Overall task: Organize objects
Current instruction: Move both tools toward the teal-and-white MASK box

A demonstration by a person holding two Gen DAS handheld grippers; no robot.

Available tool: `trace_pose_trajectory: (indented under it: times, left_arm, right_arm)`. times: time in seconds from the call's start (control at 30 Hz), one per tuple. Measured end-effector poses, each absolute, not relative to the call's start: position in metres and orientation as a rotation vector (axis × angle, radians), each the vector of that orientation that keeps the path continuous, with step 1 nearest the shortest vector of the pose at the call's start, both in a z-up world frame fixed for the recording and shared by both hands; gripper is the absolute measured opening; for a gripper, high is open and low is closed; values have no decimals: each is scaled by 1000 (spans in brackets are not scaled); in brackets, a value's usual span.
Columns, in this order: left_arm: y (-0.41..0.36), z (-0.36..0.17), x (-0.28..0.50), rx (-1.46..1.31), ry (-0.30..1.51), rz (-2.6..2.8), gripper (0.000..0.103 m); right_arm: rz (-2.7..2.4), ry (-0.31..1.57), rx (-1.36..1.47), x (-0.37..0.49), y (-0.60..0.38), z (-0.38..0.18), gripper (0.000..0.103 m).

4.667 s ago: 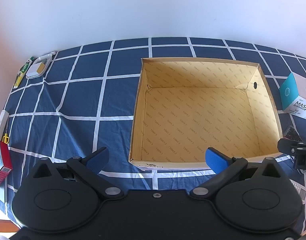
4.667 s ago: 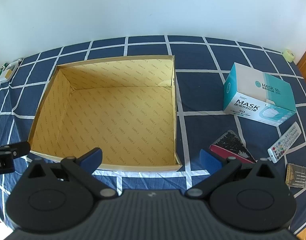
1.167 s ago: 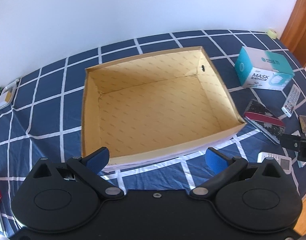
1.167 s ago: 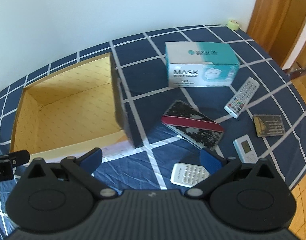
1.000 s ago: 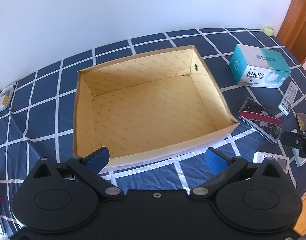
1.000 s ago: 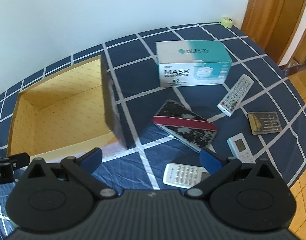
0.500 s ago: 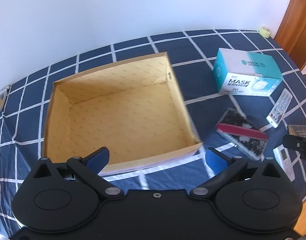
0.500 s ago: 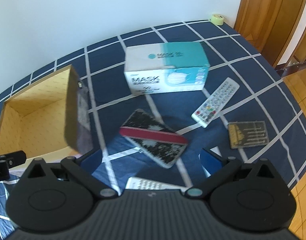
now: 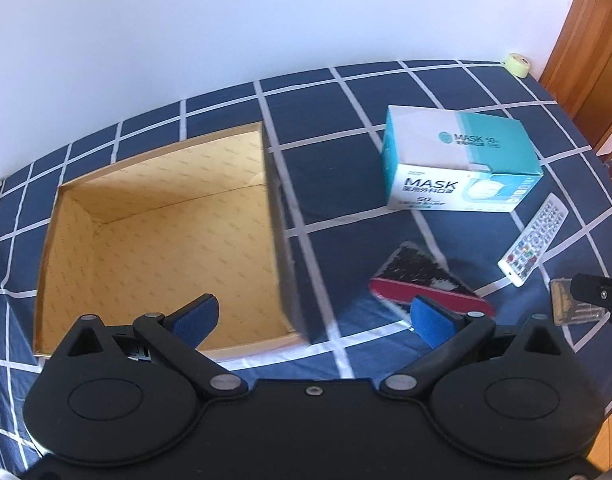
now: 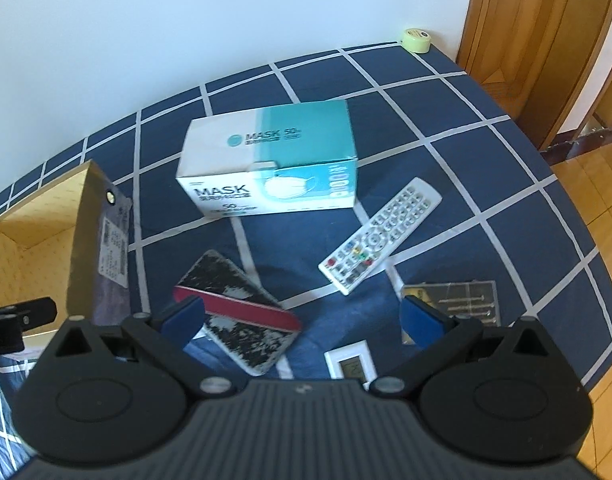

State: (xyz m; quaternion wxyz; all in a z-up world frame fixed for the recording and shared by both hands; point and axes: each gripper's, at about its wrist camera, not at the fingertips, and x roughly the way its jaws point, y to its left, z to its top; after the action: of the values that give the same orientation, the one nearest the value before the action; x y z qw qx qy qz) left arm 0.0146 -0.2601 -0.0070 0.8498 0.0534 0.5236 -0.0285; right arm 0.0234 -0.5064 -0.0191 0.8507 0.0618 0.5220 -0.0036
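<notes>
Shift since earlier views: both cameras swung rightward; cardboard box (image 9: 162,240) now at left of frame, loose items brought toward centre.
Left gripper (image 9: 312,316): jaws spread wide, nothing between the blue pads; poised above the box's near right corner and the cloth beside it.
Right gripper (image 10: 302,318): jaws spread wide, empty; hovering over the notebook (image 10: 236,312), the small white device (image 10: 352,366) just below the gap.
Notebook: black-and-white cover with red band, lying flat on the checked cloth (image 10: 446,128) between box and remote control (image 10: 380,236); judged stiff, light, thin; best taken across its short edges, one pad slid under a lifted corner.
Mask carton (image 10: 270,160): beyond the notebook, well apart from the box; judged light, crushable card; wide for the jaws, so narrow end faces preferred.
Remote control: white, diagonal, right of the notebook; judged rigid, smooth plastic, slippery; grip across its width at mid-length.
Flat clear case (image 10: 452,306): partly behind the right finger; contents unreadable.
Tape roll (image 10: 415,40): far corner of the cloth, near the wooden door.
Hidden or unclear: small white device cut off by the gripper body, its type unreadable; box interior only partly visible in the right view; label on the box's outer wall blurred.
</notes>
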Motion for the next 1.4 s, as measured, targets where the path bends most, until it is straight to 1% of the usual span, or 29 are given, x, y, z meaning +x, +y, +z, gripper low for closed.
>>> trace_pose_trajectory:
  times: [0.23, 0.43, 0.77, 1.03, 1.4]
  left_arm:
    - [-288, -7, 26, 104, 1096, -65, 103]
    - [-302, -6, 43, 109, 1088, -52, 103]
    - [-319, -11, 85, 106, 1116, -54, 103]
    - [-337, -36, 136, 123, 1175, -82, 103]
    - [-361, -77, 201, 94, 1270, -149, 103]
  right_arm:
    - [13, 1095, 122, 39, -532, -18, 103]
    - [-20, 1078, 179, 58, -551, -17, 103]
    - [25, 1089, 212, 105, -571, -20, 103]
    - [60, 1137, 278, 163, -576, -39, 103]
    - [80, 1223, 345, 232, -587, -85, 103]
